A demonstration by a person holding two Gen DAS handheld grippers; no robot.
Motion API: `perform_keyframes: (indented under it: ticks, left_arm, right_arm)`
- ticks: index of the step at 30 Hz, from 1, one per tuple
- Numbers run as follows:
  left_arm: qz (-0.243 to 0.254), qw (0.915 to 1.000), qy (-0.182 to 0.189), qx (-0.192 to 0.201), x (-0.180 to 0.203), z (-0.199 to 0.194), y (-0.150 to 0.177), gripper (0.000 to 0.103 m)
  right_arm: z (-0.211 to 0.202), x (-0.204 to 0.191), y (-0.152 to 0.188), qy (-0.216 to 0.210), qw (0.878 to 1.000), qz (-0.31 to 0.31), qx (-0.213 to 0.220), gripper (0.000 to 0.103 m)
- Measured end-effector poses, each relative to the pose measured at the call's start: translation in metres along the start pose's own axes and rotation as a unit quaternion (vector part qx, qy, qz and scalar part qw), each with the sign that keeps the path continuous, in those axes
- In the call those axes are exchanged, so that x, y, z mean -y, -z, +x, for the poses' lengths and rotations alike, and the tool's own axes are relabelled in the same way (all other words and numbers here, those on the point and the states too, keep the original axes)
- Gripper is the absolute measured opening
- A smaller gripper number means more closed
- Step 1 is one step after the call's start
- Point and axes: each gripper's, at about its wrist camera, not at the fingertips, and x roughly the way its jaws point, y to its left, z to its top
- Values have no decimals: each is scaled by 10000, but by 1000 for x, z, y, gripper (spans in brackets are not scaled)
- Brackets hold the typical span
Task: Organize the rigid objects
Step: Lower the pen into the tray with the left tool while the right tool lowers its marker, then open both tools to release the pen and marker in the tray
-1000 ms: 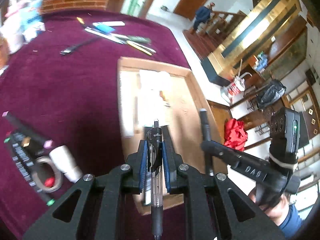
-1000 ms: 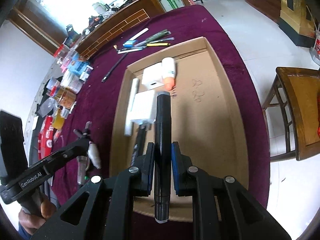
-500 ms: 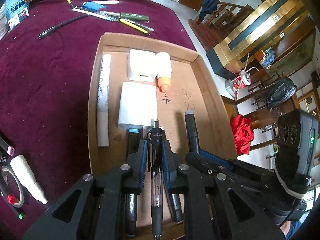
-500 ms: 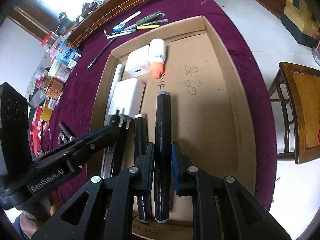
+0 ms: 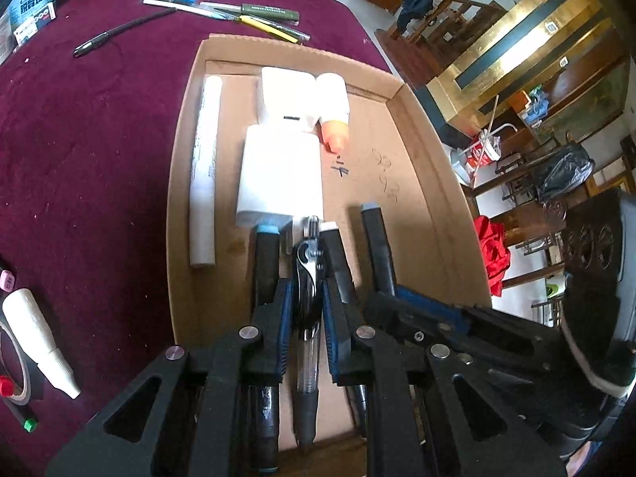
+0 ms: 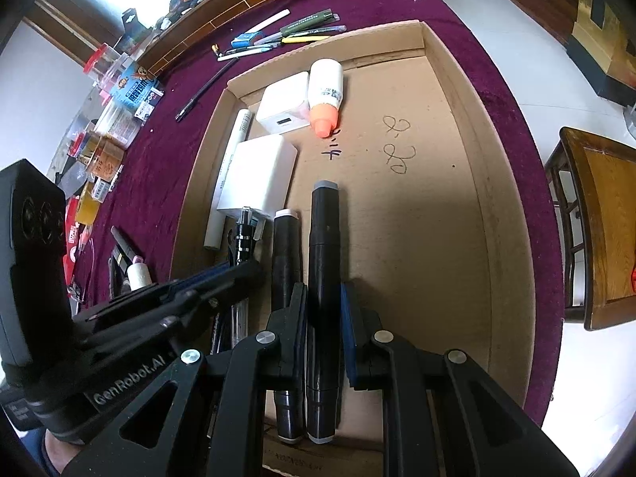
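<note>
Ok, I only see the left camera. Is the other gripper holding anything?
Observer: Yes. The right gripper is shut on a black marker.
Operator: Where's it pointing?
Observer: Along the cardboard box, side by side with a second marker lying there.
Operator: Does it stick out the back?
Observer: Yes, its back end shows behind the jaws, near the box's front edge.
</note>
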Motion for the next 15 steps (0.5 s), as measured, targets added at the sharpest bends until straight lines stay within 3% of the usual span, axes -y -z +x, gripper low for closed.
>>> perform_keyframes:
  ticks: [6, 11, 15]
  left_arm:
    - [95, 10000, -14, 20, 5, -3, 3, 13]
    - [-6, 10000, 4, -16, 0, -14, 7, 24]
    - [-19, 9999, 26, 149, -5, -33, 11, 25]
  right_arm:
    - [-6, -2, 3, 29, 10000, 3, 57, 15]
    - [-20, -7, 5, 62, 9997, 27, 233, 16]
    - [-33, -18, 6, 15, 9991, 16, 426, 17]
